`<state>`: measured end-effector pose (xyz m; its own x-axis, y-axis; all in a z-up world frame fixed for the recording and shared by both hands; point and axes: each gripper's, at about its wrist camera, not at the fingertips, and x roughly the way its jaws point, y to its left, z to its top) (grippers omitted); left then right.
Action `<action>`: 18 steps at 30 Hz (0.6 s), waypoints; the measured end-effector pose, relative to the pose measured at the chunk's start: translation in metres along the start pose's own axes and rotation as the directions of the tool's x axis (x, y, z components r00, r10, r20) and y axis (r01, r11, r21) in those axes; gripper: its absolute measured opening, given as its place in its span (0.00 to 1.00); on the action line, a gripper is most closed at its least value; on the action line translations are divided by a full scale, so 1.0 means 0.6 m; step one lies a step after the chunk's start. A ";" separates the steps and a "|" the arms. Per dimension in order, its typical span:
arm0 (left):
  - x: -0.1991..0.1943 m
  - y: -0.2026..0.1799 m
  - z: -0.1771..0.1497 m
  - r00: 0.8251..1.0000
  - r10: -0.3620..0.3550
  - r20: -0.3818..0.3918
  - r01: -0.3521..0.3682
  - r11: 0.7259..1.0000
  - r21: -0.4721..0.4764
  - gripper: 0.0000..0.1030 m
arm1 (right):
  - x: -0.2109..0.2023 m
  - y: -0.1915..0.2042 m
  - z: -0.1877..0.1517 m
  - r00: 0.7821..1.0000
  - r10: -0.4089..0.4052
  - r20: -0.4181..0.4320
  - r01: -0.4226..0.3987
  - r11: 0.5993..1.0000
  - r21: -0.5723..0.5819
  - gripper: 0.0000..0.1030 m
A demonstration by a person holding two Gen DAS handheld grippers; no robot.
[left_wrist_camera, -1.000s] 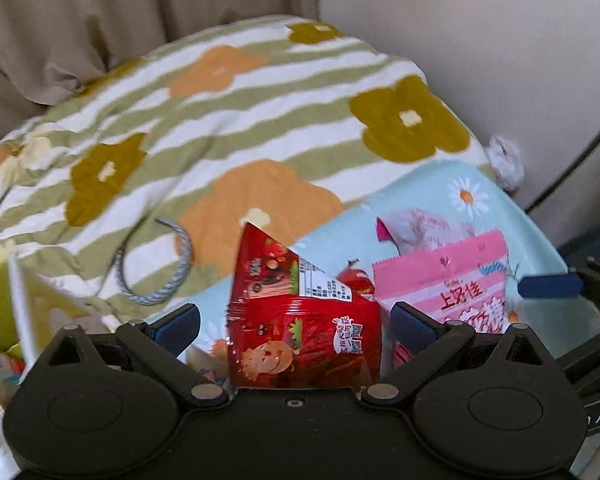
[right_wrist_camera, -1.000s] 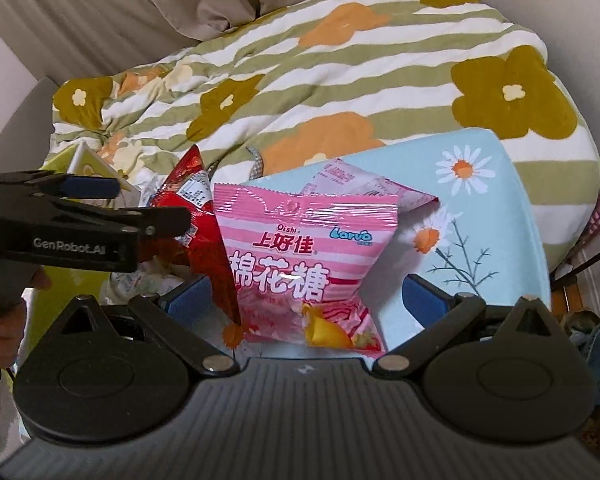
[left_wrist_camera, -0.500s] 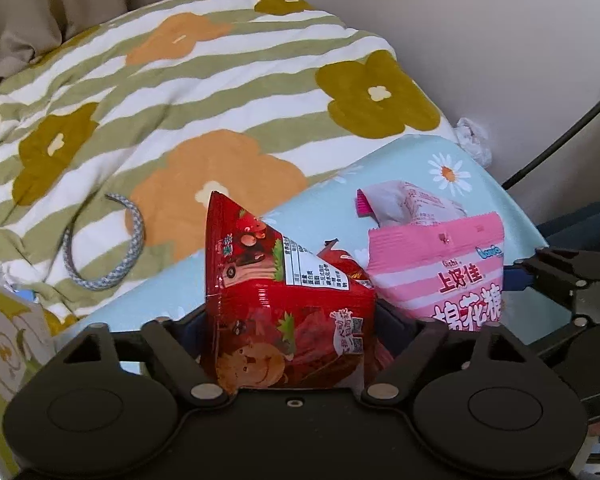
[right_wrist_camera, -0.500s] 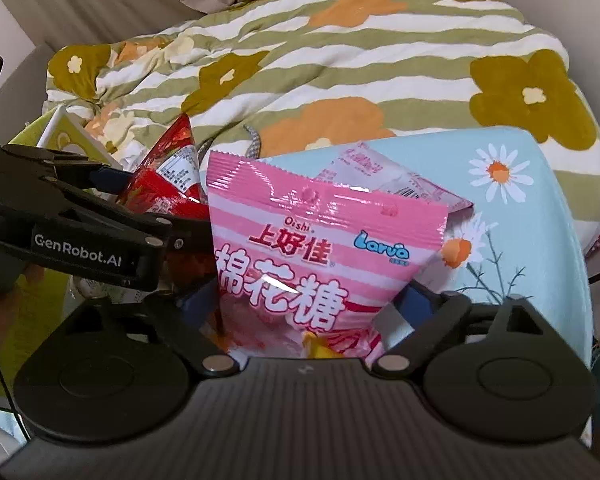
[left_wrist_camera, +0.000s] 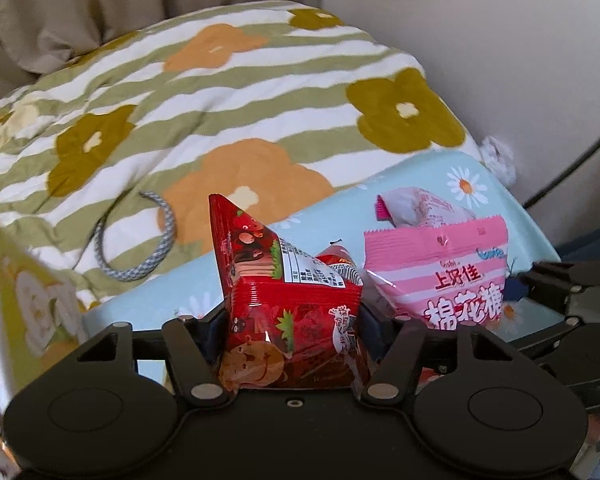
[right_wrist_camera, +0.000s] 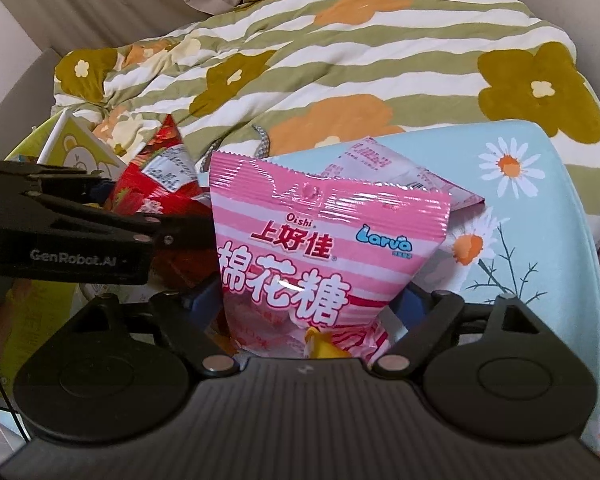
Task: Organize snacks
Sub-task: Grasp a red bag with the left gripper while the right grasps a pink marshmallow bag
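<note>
My left gripper (left_wrist_camera: 294,320) is shut on a red snack bag (left_wrist_camera: 284,300) and holds it upright over the light blue daisy cloth (left_wrist_camera: 480,184). My right gripper (right_wrist_camera: 312,300) is shut on a pink marshmallow bag (right_wrist_camera: 320,248), held upright just right of the red bag (right_wrist_camera: 156,184). The pink bag also shows in the left wrist view (left_wrist_camera: 444,272). A second pale pink packet (right_wrist_camera: 392,176) lies on the cloth behind it. The left gripper's body (right_wrist_camera: 72,240) crosses the right wrist view at the left.
A yellow-green carton with a bear print (left_wrist_camera: 28,304) stands at the left, also in the right wrist view (right_wrist_camera: 80,152). A striped flower quilt (left_wrist_camera: 220,92) covers the bed behind. A grey-white braided cord (left_wrist_camera: 140,248) lies on it. A wall (left_wrist_camera: 500,40) is at the right.
Both grippers closed from open onto their bags, the left on the red one, the right on the pink one. Both bags now stand higher and closer to the cameras.
</note>
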<state>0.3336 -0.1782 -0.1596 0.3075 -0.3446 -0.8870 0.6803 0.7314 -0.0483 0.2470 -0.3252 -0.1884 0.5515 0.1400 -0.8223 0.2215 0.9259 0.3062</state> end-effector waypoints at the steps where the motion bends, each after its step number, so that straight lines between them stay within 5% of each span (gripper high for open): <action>1: -0.005 0.002 -0.003 1.000 0.002 0.008 -0.002 1.000 -0.018 0.67 | 0.001 0.000 0.000 1.000 0.010 -0.004 -0.010 1.000 -0.003 0.92; 6: -0.020 0.002 -0.017 0.999 0.047 0.027 -0.046 0.997 -0.061 0.66 | -0.001 0.004 -0.006 1.000 0.016 -0.008 -0.016 1.000 -0.020 0.82; 18: -0.094 -0.029 -0.036 0.989 0.084 0.126 -0.067 0.989 -0.133 0.66 | -0.072 0.017 -0.028 0.998 0.030 0.047 -0.026 0.996 -0.091 0.80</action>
<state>0.2899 -0.1587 -0.1188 0.4446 -0.3536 -0.8230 0.5637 0.8245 -0.0497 0.2119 -0.3161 -0.1577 0.5949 0.1513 -0.7895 0.1335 0.9499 0.2826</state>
